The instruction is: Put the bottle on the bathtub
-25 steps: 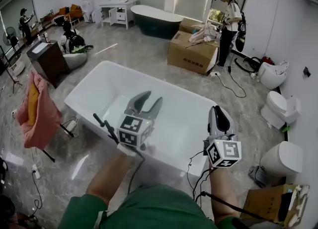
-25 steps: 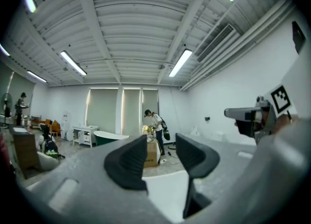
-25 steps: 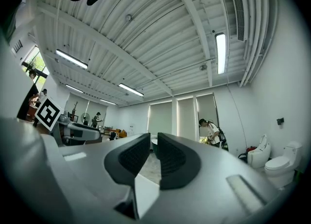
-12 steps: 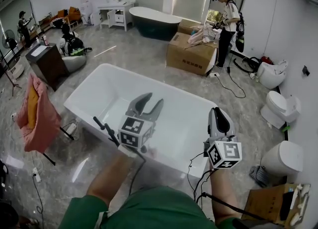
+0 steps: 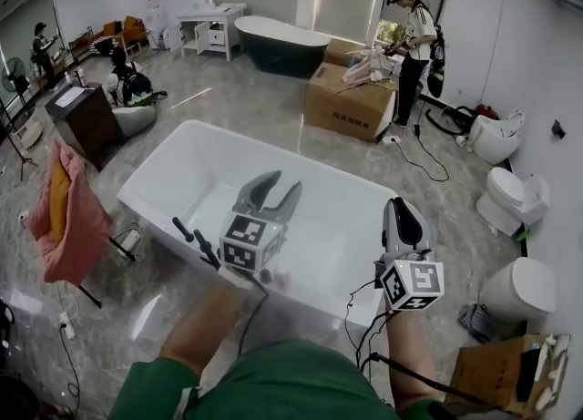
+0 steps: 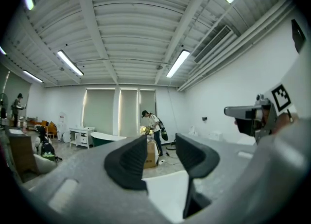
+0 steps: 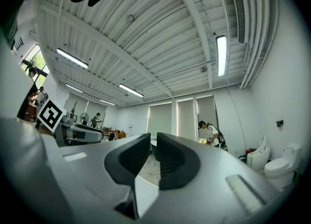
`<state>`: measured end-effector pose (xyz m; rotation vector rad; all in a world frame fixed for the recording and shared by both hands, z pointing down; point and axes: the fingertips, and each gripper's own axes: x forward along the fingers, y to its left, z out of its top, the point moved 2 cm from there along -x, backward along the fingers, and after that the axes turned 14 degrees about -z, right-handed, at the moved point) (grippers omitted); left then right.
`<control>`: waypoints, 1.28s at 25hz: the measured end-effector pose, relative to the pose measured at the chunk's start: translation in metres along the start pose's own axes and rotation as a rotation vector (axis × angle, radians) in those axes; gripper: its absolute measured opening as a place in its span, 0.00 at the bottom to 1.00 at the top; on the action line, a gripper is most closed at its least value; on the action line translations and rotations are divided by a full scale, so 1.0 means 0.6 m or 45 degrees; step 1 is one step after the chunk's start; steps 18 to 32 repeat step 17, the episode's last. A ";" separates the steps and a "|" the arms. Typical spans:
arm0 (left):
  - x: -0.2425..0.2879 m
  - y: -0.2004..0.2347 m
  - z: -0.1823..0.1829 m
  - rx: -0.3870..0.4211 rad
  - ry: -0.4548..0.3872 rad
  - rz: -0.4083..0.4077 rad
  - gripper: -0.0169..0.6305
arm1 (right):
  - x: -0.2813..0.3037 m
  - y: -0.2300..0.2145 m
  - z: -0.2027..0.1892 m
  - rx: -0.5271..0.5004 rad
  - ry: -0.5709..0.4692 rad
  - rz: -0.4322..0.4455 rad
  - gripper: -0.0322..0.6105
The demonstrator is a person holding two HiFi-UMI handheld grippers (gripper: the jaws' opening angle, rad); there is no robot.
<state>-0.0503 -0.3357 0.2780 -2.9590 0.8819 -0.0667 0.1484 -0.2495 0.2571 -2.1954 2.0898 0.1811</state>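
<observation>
Head view: the left gripper (image 5: 282, 183) hangs over the near edge of the white bathtub (image 5: 196, 168), towards its middle, jaws spread wide with nothing between them; the right gripper (image 5: 399, 204) stands upright over the tub's near right corner, jaws drawn in to a thin slit, nothing in them; the bottle can't be made out in any view; the only markings that show clearly are the black-and-white squares on each gripper's cube, and the print on the cardboard box (image 5: 351, 99) beyond the tub's far edge is too small to read; a person (image 5: 414, 45) stands just beside that box; against a second ago both grippers sit in much the same places with the same jaw gaps, and the tub lies slightly lower in the picture.
</observation>
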 end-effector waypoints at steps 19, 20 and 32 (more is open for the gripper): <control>-0.022 0.048 -0.025 0.055 0.040 -0.062 0.31 | 0.011 0.056 -0.020 0.020 0.026 -0.060 0.11; -0.022 0.048 -0.025 0.055 0.040 -0.062 0.31 | 0.011 0.056 -0.020 0.020 0.026 -0.060 0.11; -0.022 0.048 -0.025 0.055 0.040 -0.062 0.31 | 0.011 0.056 -0.020 0.020 0.026 -0.060 0.11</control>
